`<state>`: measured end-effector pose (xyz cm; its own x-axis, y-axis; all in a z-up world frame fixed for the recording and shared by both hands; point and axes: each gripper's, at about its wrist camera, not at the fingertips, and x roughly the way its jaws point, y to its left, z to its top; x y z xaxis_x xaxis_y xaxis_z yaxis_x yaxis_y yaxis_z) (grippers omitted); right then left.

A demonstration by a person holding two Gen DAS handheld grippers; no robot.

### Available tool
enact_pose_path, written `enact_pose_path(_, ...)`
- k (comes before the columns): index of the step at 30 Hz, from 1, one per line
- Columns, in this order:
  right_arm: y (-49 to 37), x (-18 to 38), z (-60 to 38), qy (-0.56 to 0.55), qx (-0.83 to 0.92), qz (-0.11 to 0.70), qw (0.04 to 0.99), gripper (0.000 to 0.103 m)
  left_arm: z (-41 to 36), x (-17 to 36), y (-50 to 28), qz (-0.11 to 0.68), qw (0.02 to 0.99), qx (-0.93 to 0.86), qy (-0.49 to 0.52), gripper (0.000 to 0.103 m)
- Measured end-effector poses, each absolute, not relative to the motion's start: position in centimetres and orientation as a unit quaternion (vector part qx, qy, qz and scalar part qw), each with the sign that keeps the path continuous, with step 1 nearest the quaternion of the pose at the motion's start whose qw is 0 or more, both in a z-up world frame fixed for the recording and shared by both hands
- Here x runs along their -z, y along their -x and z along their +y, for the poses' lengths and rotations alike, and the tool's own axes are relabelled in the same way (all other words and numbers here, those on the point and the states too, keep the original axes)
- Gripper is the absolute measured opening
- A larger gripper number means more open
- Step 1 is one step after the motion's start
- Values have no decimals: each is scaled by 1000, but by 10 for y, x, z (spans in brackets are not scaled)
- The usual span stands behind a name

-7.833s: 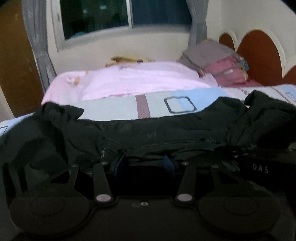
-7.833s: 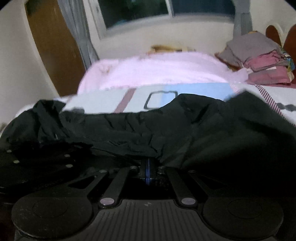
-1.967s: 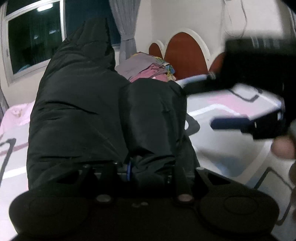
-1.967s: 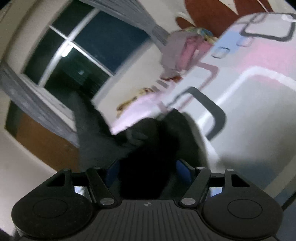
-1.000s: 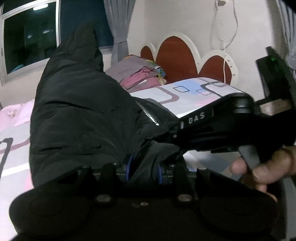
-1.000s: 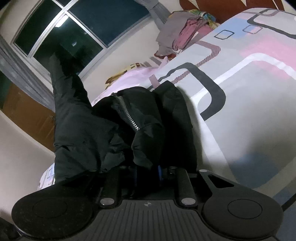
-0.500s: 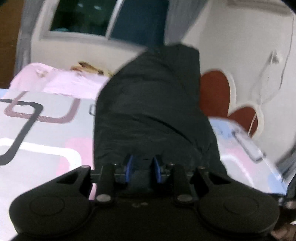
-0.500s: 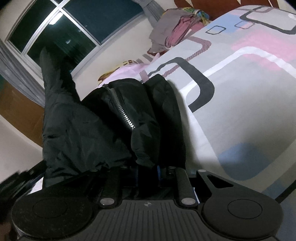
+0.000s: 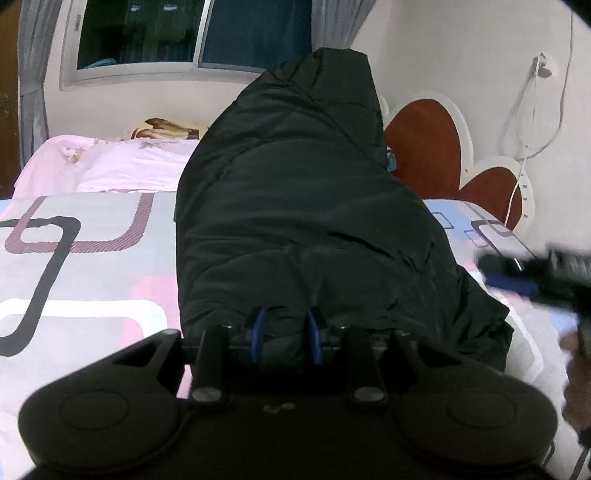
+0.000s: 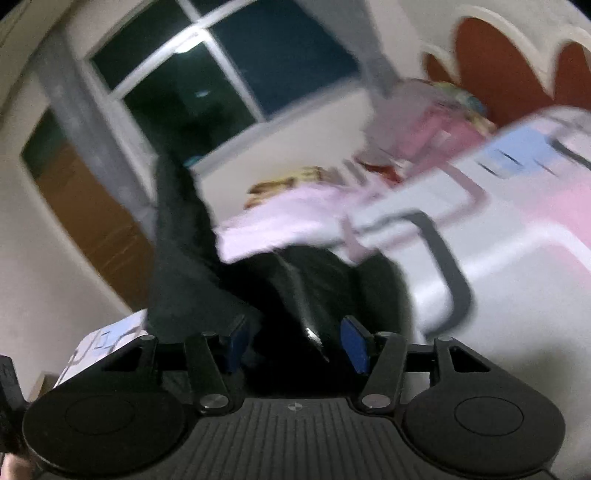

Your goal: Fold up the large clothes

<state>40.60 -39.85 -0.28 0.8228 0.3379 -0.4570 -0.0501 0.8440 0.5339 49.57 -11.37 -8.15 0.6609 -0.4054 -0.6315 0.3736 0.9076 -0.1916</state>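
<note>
A large black padded jacket (image 9: pixel 295 206) hangs upright over the patterned bed sheet (image 9: pixel 85 266). My left gripper (image 9: pixel 285 338) is shut on a thick fold of its lower edge, blue pads pressed into the cloth. In the blurred right wrist view the jacket (image 10: pixel 280 280) lies just ahead with its zipper showing. My right gripper (image 10: pixel 295 341) is open, its blue pads wide apart on either side of the cloth and gripping nothing. The right gripper also shows blurred at the right edge of the left wrist view (image 9: pixel 532 277).
A pink blanket (image 9: pixel 122 166) lies at the far side of the bed under the window (image 9: pixel 192 33). A red and white scalloped headboard (image 9: pixel 443 147) stands at right. A stack of folded clothes (image 10: pixel 436 110) sits near the headboard. A cable (image 9: pixel 532 107) hangs on the wall.
My right gripper has opened and let go of the jacket, and its view has swung upward with blur. My left gripper keeps its hold and now holds the jacket steady.
</note>
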Motion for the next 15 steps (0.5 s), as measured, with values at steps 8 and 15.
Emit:
enact_pose_path(8, -472, 13, -346, -171, -167, 334, 912, 53, -118, 80, -497, 361, 909, 209, 12, 22)
enact_pose_path(15, -465, 30, -340, -161, -164, 352, 907, 12, -81, 70, -529, 336, 921, 176, 85, 23)
